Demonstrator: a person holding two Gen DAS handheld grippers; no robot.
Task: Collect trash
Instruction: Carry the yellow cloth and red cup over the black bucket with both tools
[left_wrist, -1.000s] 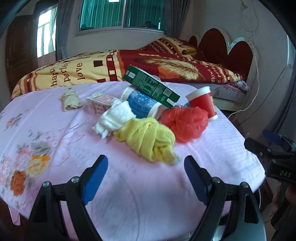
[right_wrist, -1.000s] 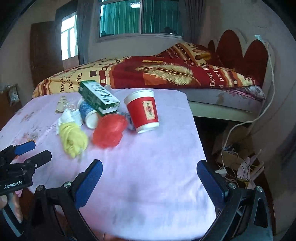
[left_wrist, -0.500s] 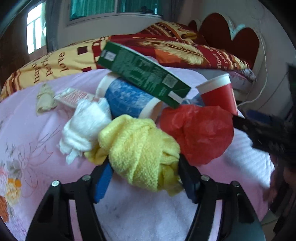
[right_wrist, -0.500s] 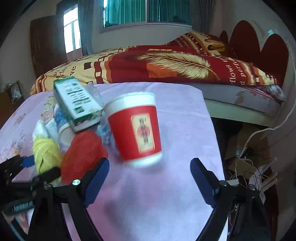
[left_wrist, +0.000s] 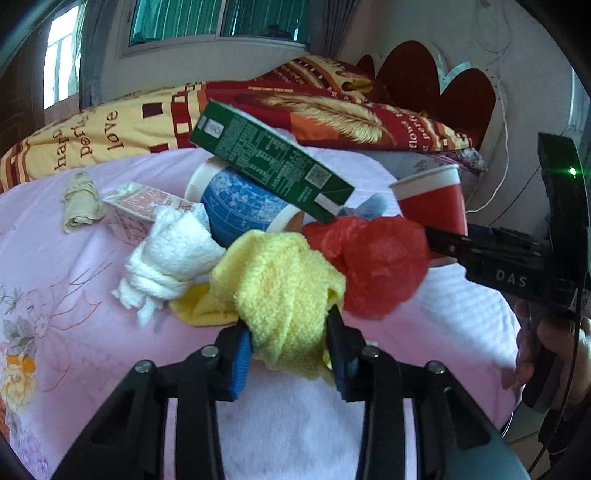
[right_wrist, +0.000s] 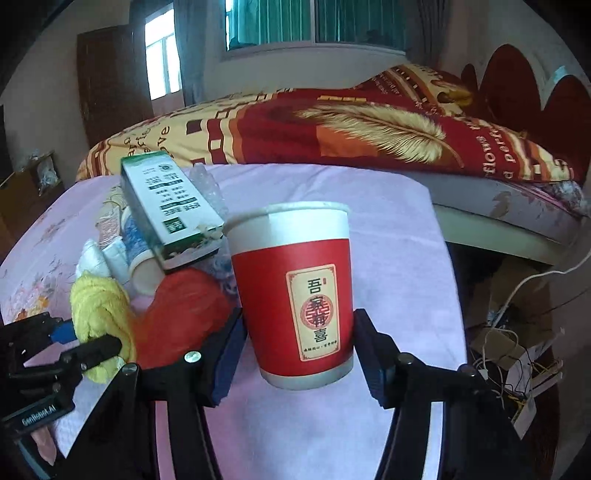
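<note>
The left gripper (left_wrist: 290, 354) has its jaws squeezed on the yellow cloth (left_wrist: 280, 288) on the table (left_wrist: 74, 332). The right gripper (right_wrist: 299, 354) has its jaws tight on both sides of the red cup (right_wrist: 295, 295). A red bag (left_wrist: 373, 266) sits just beyond the left jaws.

Knitted, fuzzy yellow cloth (left_wrist: 284, 295); white terry rag (left_wrist: 173, 254); crinkly, glossy red plastic bag (left_wrist: 373, 262). Smooth paper cup (right_wrist: 299, 295), matt red with printed label. Green printed cardboard carton (left_wrist: 269, 162), slight sheen. Pink woven tablecloth (left_wrist: 74, 295), matt, floral print. Matt black plastic gripper arms, blue pads (left_wrist: 242, 354).
</note>
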